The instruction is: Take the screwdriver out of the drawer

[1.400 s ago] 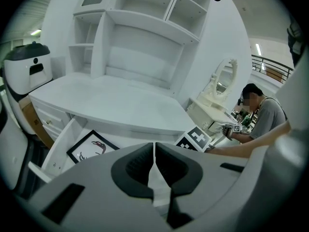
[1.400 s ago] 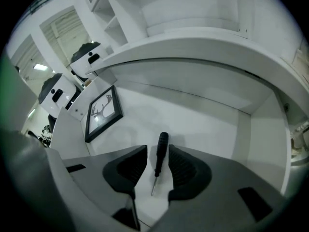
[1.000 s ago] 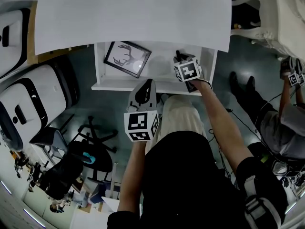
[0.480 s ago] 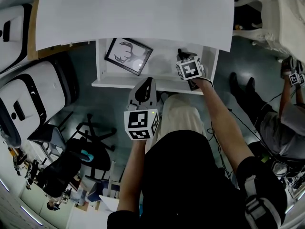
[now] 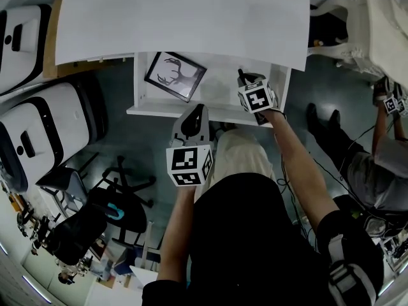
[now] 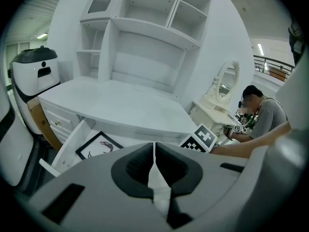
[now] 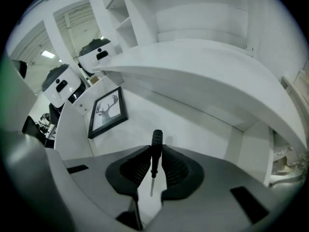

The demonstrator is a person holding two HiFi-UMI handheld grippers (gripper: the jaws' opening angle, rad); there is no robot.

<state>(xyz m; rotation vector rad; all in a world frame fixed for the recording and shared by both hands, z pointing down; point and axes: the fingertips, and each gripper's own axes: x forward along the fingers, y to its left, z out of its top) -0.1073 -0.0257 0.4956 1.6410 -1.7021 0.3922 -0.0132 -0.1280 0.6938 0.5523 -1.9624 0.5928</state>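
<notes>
The screwdriver [image 7: 157, 139] has a black ribbed handle and a thin metal shaft. It stands between the pads of my right gripper [image 7: 155, 154], which is shut on the handle, with the shaft pointing back toward the camera. In the head view my right gripper [image 5: 247, 81] hangs over the right part of the open white drawer [image 5: 191, 112], and the screwdriver [image 5: 240, 74] shows as a dark tip beyond the marker cube. My left gripper [image 5: 196, 112] hovers just in front of the drawer's front edge, shut and holding nothing [image 6: 154, 151].
A black-framed deer picture [image 5: 175, 75] lies in the drawer's left part. The white desk top [image 5: 178, 18] overhangs the drawer. White machines [image 5: 38, 132] and a black office chair [image 5: 121, 203] stand at the left. Another person [image 5: 376, 164] sits at the right.
My right gripper has lifted a little above the drawer floor with the screwdriver. The left gripper has stayed where it was.
</notes>
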